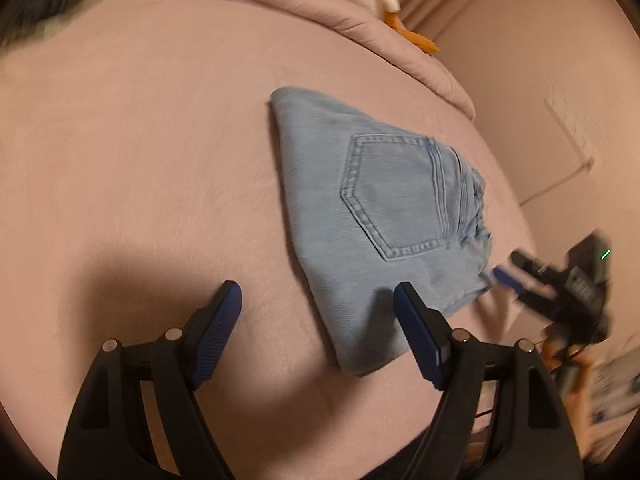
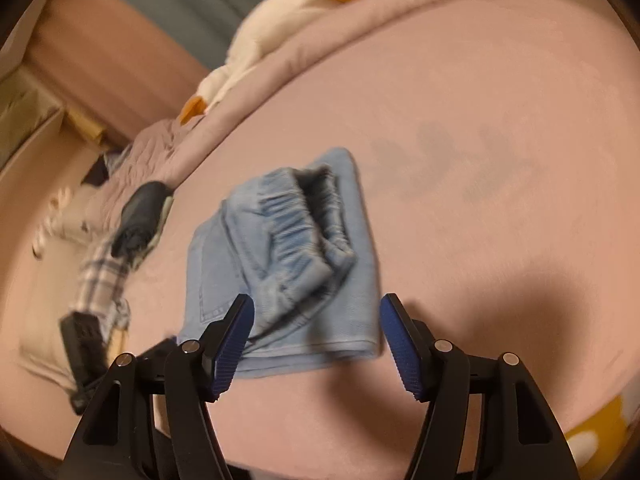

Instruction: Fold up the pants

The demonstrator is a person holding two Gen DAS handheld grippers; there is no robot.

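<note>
- left gripper [image 1: 318,292]: jaws spread wide, nothing between the blue pads [image 1: 218,334]; right-hand finger tip over the near corner of the pants, contact not clear.
- right gripper [image 2: 317,306]: jaws likewise well apart, holding nothing, poised just short of the near folded edge of the pants.
- pants [image 1: 372,216]: light blue denim, folded into a compact bundle, lying flat on the pink bed sheet [image 1: 140,140], free of both grippers.
- in the left wrist view: back pocket [image 1: 394,196] facing up, long axis running from upper left down toward the lower right, gathered waistband on the right-hand side toward the other gripper [image 1: 516,276].
- in the right wrist view: elastic waistband [image 2: 296,228] bunched on top, opening toward the far right, long axis running away from the camera.
- further out: pink quilt [image 1: 340,12] ridged along the far edge, white and orange plush toy [image 2: 260,40] on it, dark bundle [image 2: 140,216] and plaid cloth [image 2: 100,276] to the left.
</note>
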